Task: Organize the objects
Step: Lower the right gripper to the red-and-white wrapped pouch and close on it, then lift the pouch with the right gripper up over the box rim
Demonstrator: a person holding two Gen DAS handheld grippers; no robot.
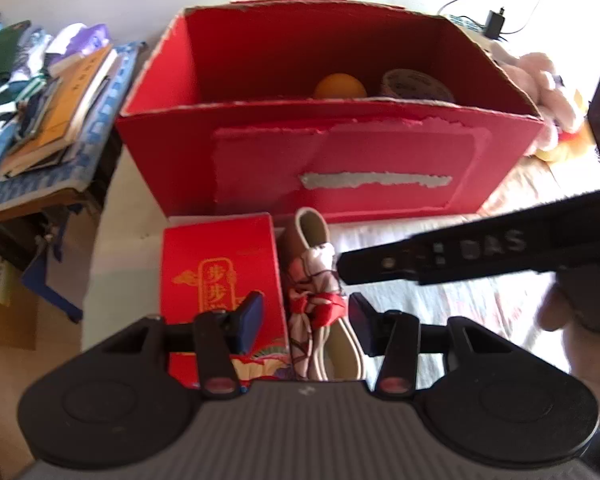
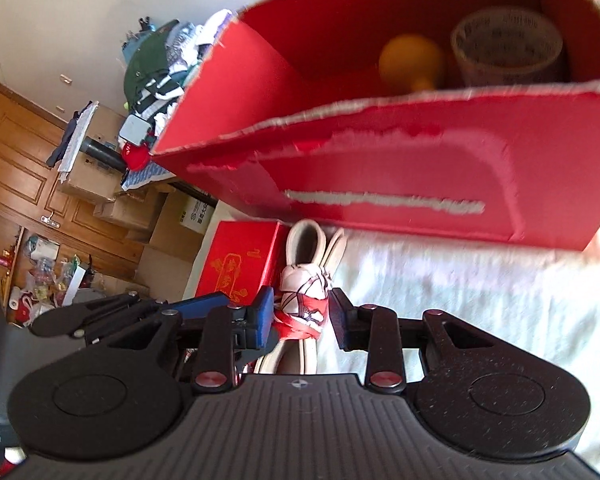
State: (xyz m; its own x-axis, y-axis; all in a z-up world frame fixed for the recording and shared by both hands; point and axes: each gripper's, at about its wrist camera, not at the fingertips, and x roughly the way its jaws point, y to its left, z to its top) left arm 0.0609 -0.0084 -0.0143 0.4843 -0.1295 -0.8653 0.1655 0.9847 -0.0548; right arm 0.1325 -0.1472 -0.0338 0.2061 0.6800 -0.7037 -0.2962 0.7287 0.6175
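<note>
While both hands reach down, the left tongs (image 1: 306, 322) and the right tongs (image 2: 300, 316) stand apart, one on each side of a coiled cord bundle (image 1: 314, 292) tied with a red band. No pad presses on it. The bundle lies on a white bed sheet (image 1: 440, 296), just right of a small red box (image 1: 220, 276). Behind it stands a big red box (image 1: 340, 160) holding an orange ball (image 1: 340, 86) and a tape roll (image 1: 414, 84).

Your bundle beside the open box
You see a beige looped strap bundle (image 1: 320, 304), tied with red-patterned cloth; it lies before the red box (image 1: 340, 168), beside a small red carton (image 1: 220, 272).
</note>
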